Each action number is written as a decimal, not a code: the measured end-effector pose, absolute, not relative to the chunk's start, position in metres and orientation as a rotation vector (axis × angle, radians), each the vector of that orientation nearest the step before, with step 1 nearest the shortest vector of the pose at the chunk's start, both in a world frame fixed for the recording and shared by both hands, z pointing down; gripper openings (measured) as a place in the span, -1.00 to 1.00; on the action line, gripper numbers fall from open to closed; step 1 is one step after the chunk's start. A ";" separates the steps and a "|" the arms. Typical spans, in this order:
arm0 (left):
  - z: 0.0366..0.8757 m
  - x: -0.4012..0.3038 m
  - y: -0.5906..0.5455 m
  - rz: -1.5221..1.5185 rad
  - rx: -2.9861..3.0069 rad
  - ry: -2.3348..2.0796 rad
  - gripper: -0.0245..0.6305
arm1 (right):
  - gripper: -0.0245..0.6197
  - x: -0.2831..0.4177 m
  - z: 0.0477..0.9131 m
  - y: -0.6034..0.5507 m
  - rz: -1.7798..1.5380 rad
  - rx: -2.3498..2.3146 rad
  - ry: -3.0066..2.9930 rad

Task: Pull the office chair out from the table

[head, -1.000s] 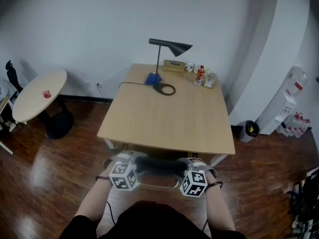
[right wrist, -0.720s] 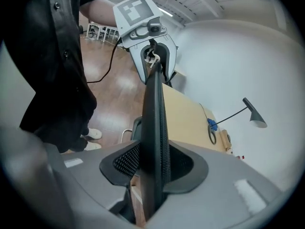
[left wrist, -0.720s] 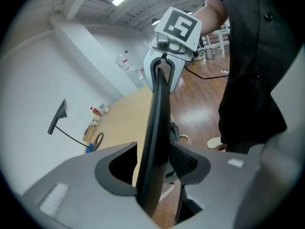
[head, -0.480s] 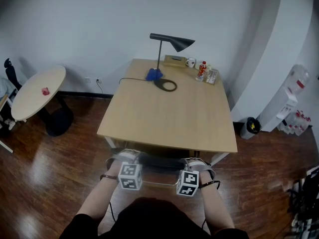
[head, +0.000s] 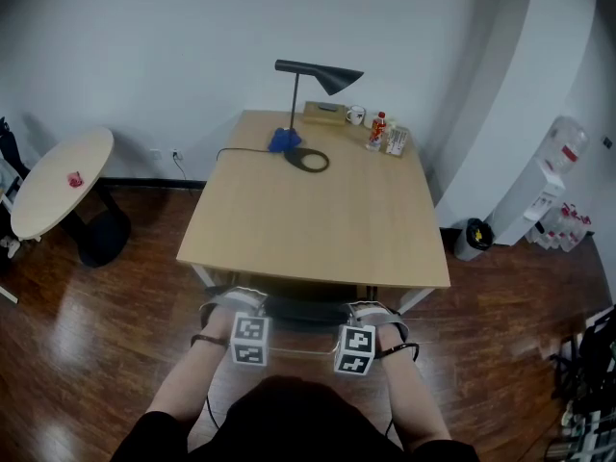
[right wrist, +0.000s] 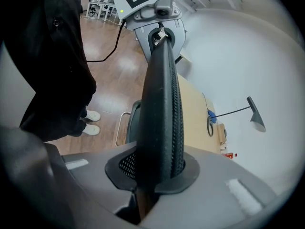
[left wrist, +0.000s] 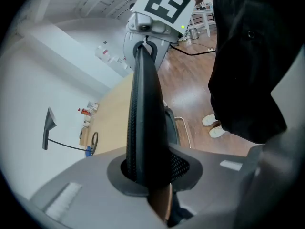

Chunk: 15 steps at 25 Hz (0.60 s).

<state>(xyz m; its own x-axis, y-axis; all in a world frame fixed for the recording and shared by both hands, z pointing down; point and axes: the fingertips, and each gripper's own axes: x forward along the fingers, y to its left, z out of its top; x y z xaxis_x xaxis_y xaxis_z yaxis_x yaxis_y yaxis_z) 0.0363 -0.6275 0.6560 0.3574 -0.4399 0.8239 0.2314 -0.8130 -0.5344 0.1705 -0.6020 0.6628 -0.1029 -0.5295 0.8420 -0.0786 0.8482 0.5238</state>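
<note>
The black office chair [head: 302,314] is tucked under the near edge of the wooden table [head: 318,221]; only the top of its mesh back shows in the head view. My left gripper [head: 237,303] sits on the left end of that top rim and my right gripper [head: 373,309] on the right end. In the left gripper view the chair back's rim [left wrist: 144,118] runs up from between my jaws to the right gripper [left wrist: 146,45]. The right gripper view mirrors this: the rim [right wrist: 163,113] leads to the left gripper [right wrist: 159,35]. Both pairs of jaws have just been closing and now press on the rim.
A black desk lamp [head: 310,73], a mug and small bottles [head: 376,131] stand at the table's far end. A round side table [head: 60,175] is at the left. A black bin [head: 471,240] and a water dispenser [head: 555,173] stand at the right. The floor is dark wood.
Both grippers have sunk onto the chair back's top rim and drawn closer together, and their jaws have closed on it. The chair itself has not visibly shifted.
</note>
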 end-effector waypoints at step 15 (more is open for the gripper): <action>0.656 0.034 -0.581 -1.559 -2.078 0.087 -0.78 | -0.77 0.169 0.664 -0.551 -0.232 0.392 -1.677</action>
<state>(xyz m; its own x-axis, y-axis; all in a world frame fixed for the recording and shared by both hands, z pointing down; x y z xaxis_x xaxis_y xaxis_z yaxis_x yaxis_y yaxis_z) 0.0344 -0.5807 0.6562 0.3305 -0.3590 0.8729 0.2599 -0.8545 -0.4498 0.1689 -0.5507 0.6636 -0.1064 -0.3856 0.9165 -0.1224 0.9198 0.3727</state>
